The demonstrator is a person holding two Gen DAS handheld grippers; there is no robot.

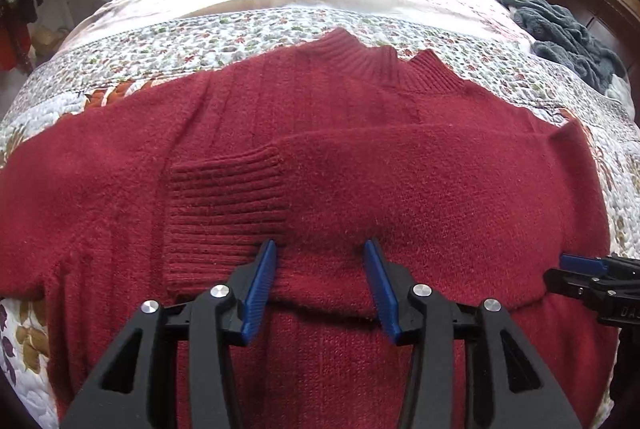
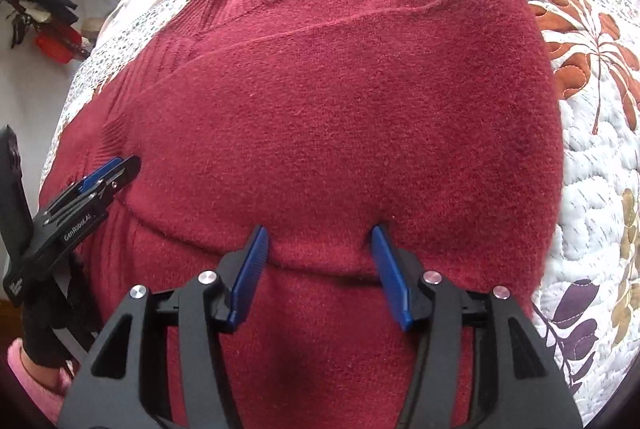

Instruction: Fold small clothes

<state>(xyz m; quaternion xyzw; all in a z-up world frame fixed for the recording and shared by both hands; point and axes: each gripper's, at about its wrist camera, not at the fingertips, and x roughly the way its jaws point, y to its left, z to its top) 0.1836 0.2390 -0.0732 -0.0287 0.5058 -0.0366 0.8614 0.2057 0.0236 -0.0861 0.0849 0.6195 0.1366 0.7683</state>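
Red knit fills both wrist views: a maroon sweater [image 1: 320, 157] lies flat on a floral quilt [image 1: 248, 29], its ribbed collar [image 1: 360, 57] toward the upper middle of the frame and one sleeve folded across the body, the ribbed cuff [image 1: 224, 205] ending at centre left. The left gripper [image 1: 320, 249] points forward low over the sweater's lower part, its blue pads [image 1: 260, 289] spread wide, tips at the folded sleeve's lower edge with nothing between them. The right gripper [image 2: 320, 235] is likewise wide apart, tips just at a fold ridge across the lower middle of its view. In the right wrist view, a pink sleeve [image 2: 36, 377] shows at the lower left behind the left gripper. Bare quilt runs along the right edge of that view beside the sweater's folded side. A grey-blue fuzzy garment [image 1: 568, 33] lies at the upper right, well apart from the sweater.
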